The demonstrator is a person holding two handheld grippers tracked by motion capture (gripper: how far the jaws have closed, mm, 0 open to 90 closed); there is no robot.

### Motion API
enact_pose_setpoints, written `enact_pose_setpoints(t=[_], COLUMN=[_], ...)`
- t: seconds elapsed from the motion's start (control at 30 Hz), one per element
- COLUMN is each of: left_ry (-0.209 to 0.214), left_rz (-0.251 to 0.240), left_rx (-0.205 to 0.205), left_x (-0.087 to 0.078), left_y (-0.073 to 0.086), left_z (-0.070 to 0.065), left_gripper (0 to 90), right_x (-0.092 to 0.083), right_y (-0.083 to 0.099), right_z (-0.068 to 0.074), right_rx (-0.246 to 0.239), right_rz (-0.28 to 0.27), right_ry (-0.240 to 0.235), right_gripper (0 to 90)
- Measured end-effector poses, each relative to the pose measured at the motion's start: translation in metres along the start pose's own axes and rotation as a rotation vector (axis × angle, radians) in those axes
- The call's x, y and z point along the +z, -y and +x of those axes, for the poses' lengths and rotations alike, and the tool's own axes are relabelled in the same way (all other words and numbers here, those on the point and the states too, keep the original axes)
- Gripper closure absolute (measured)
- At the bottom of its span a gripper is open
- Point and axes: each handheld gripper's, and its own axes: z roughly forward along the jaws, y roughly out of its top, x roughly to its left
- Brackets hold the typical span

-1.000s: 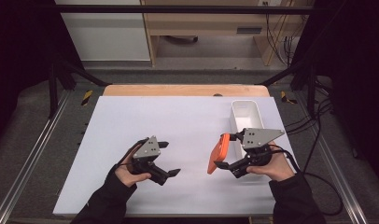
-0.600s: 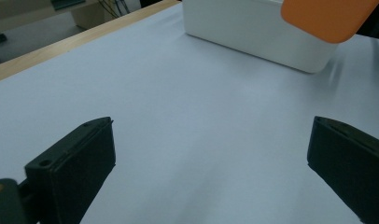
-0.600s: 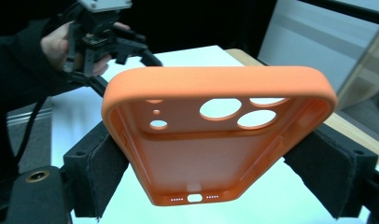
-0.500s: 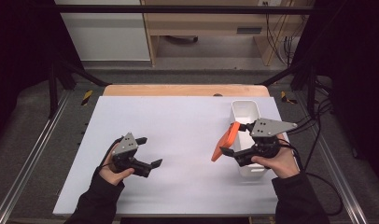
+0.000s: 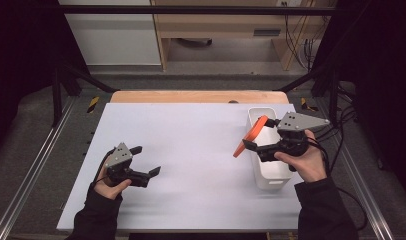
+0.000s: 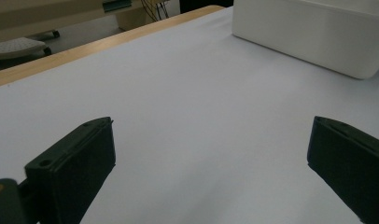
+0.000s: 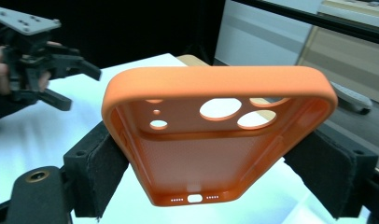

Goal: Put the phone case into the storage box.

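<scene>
The right gripper (image 5: pixel 251 142) clamps an orange phone case (image 7: pixel 215 140) by its two long sides, the pads pressing the rims, and holds it tilted in the air beside and above the near-left rim of the white bin (image 5: pixel 271 175) at the table's right edge. The step in hand looks like dropping the case into that bin. To do it well, carry the case fully over the bin's opening before lowering, since its lower end hangs outside the left wall and could catch the rim. Turn the wrist so the case lines up with the bin's long axis, sink it below the rim, then spread the jaws gently; the soft case may spring as the squeeze comes off. The left gripper (image 5: pixel 147 161) hovers low over the bare white table (image 5: pixel 191 130), well apart from the bin, jaws wide with nothing between them; it is best kept there, out of the way.
</scene>
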Motion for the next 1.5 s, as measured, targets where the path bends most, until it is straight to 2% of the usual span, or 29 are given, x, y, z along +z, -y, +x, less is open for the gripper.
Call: enact_pose_setpoints(t=[0.13,0.47,0.67,1.03,1.5], left_ry=[-0.032,-0.069,-0.094,-0.099,-0.092], left_rz=[-0.008,-0.028,-0.039,-0.045,-0.032], left_rx=[-0.008,-0.034,-0.055,-0.068,-0.052], left_x=[-0.007,-0.018,-0.021,-0.024,-0.021], left_y=[0.005,0.014,0.021,0.026,0.026], left_z=[0.007,0.019,0.026,0.032,0.031], left_gripper=[0.6,0.5,0.5,0.5,0.5], right_x=[0.002,0.009,0.016,0.024,0.043], right_y=[-0.006,-0.016,-0.023,-0.027,-0.023], right_z=[-0.004,-0.019,-0.030,-0.054,-0.081], right_rx=[0.001,0.040,0.062,0.126,0.214], right_rz=[0.014,0.030,0.051,0.081,0.124], right_ry=[0.031,0.108,0.180,0.315,0.445], right_gripper=[15.9,15.9,15.9,15.9,15.9])
